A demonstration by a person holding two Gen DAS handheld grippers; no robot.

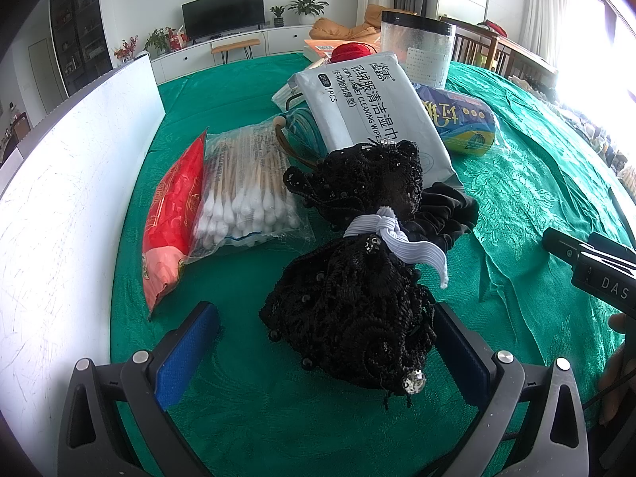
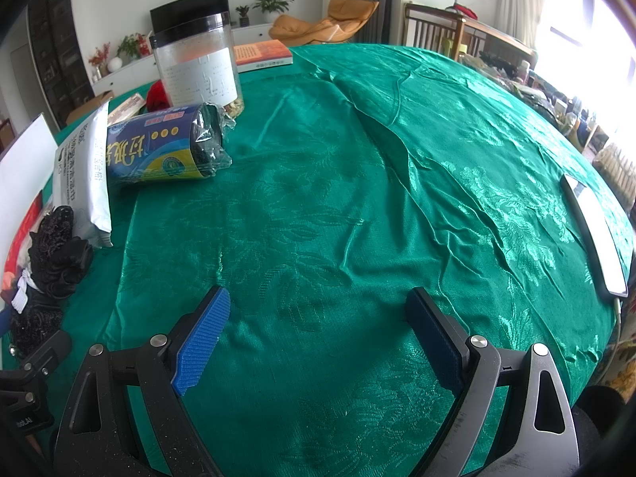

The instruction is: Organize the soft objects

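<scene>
A black lace bundle (image 1: 357,278) tied with a white elastic band (image 1: 393,238) lies on the green tablecloth (image 1: 536,198). My left gripper (image 1: 326,342) is open, its blue pads either side of the bundle's near end, the right pad (image 1: 461,353) touching the lace. A black scrunchie (image 1: 449,210) lies behind the bundle. A bag of cotton swabs (image 1: 246,198) and a red packet (image 1: 171,214) lie to the left. My right gripper (image 2: 318,338) is open and empty over bare cloth; the bundle (image 2: 51,246) shows at its far left.
A white board (image 1: 71,198) stands along the left. A grey wipes pack (image 1: 369,115), a blue roll of bags (image 2: 159,147), a clear jar with black lid (image 2: 198,63), red yarn (image 1: 349,51) and an orange book (image 2: 262,53) sit behind. A phone (image 2: 596,230) lies at the right edge.
</scene>
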